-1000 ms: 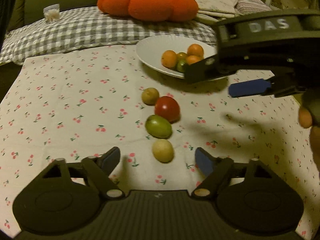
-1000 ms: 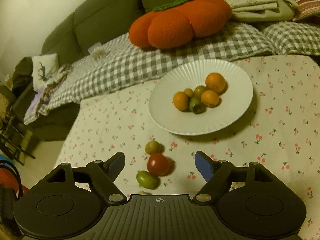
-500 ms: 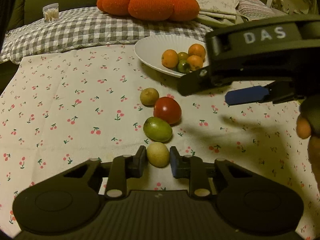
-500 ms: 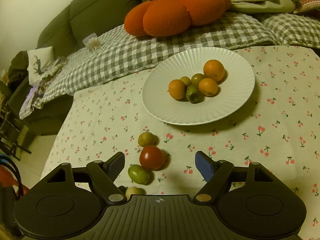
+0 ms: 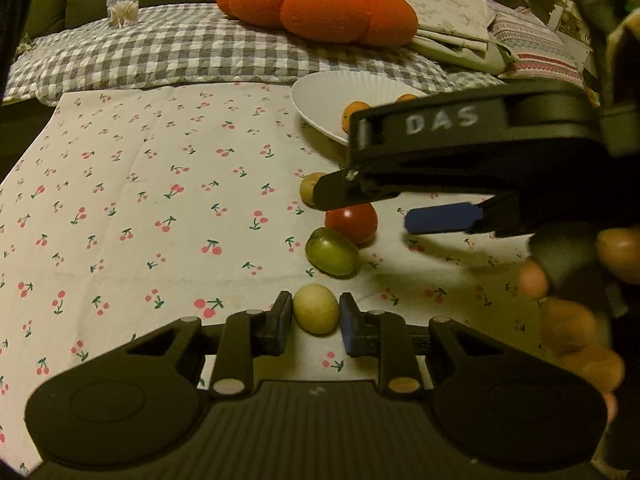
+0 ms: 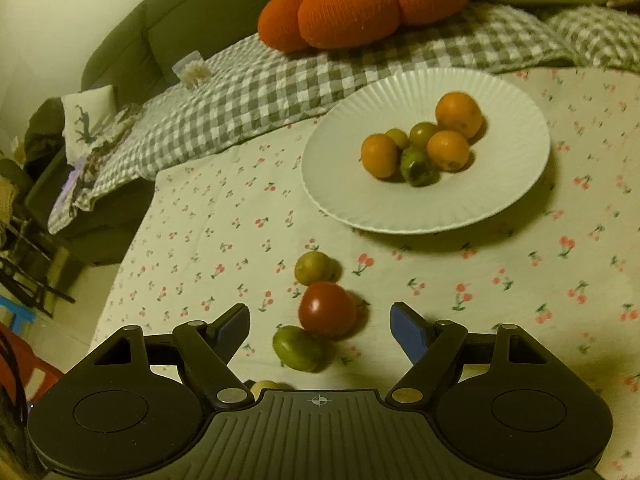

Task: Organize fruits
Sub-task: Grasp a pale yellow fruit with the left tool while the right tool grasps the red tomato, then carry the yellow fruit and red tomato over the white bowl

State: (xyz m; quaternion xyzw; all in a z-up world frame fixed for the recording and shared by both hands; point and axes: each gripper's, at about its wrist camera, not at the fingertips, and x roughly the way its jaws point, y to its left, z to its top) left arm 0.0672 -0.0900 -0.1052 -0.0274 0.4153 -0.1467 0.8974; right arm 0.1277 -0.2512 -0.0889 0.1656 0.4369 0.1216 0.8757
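Observation:
My left gripper (image 5: pixel 316 314) is shut on a pale yellow fruit (image 5: pixel 316 309) at table level. Beyond it lie a green fruit (image 5: pixel 332 257), a red tomato (image 5: pixel 352 222) and a small brownish fruit (image 5: pixel 310 188) in a row. My right gripper (image 6: pixel 320 322) is open and empty, hovering above the red tomato (image 6: pixel 327 310) and green fruit (image 6: pixel 298 348); the brownish fruit (image 6: pixel 313 267) lies beyond. The white plate (image 6: pixel 516 200) holds several orange and green fruits (image 6: pixel 420 142). The right gripper's body (image 5: pixel 460 152) partly hides the plate (image 5: pixel 320 96) in the left wrist view.
The table has a cherry-print cloth (image 5: pixel 160 200). Behind it is a checked blanket (image 5: pixel 180 52) with an orange pumpkin cushion (image 5: pixel 320 6) on a green sofa. The table's left edge (image 6: pixel 132 240) drops to the floor, with clutter there.
My left gripper closed from open onto the pale yellow fruit. My right gripper moved lower and closer over the loose fruits, staying open.

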